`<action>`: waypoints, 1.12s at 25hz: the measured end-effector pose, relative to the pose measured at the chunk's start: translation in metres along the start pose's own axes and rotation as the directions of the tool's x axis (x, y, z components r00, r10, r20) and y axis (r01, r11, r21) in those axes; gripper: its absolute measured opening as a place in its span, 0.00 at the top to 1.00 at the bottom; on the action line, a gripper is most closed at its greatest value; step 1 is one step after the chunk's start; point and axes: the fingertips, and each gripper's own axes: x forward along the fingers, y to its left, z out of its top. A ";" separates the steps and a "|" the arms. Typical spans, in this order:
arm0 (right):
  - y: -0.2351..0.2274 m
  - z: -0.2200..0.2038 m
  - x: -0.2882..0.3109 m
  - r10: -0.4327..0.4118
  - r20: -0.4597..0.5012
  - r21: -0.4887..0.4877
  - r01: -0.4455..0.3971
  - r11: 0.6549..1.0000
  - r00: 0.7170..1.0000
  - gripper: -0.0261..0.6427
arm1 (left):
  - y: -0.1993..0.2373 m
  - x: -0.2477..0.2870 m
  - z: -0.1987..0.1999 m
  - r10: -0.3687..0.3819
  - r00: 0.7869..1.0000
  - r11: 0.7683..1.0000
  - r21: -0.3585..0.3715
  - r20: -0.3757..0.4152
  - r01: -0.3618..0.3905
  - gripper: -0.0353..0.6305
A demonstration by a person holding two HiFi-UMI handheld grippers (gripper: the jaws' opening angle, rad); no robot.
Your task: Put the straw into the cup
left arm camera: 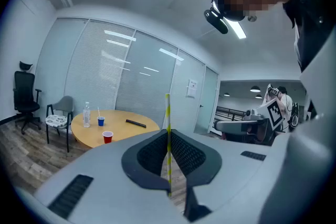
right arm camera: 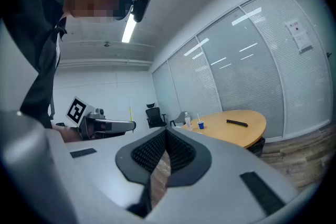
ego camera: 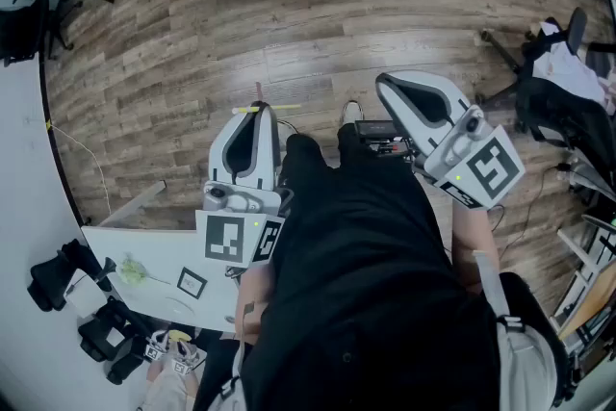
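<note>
Left gripper's ribbed dark fingers on slim yellow-striped straw

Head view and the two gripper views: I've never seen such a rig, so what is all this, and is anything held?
A person holds a two-fingered gripper in each hand. The head view looks down from their head at both. Each gripper view rides on its gripper, looking along its fingers. The left gripper is closed on a yellow-striped straw; the right gripper is shut on nothing. Across the room a wooden table carries a red cup, a blue cup and a bottle.
</note>
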 end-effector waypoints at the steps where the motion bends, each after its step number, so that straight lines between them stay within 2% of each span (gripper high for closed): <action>1: 0.001 -0.001 -0.003 -0.004 0.001 0.003 0.004 1.000 1.000 0.94 | -0.002 -0.001 -0.001 -0.002 1.000 1.000 0.002 -0.004 0.002 0.90; 9: 0.006 -0.006 -0.019 -0.014 0.000 0.008 0.014 1.000 1.000 0.94 | -0.014 -0.005 -0.006 0.003 1.000 1.000 0.002 -0.004 -0.003 0.90; 18: 0.001 -0.009 -0.039 -0.005 0.024 0.059 0.003 0.998 1.000 0.93 | -0.031 -0.007 -0.005 0.019 1.000 1.000 0.012 0.001 -0.019 0.90; 28: -0.002 -0.015 -0.035 -0.003 0.028 0.102 0.000 0.995 1.000 0.93 | -0.029 -0.016 -0.008 0.048 0.999 0.999 0.018 -0.004 -0.048 0.90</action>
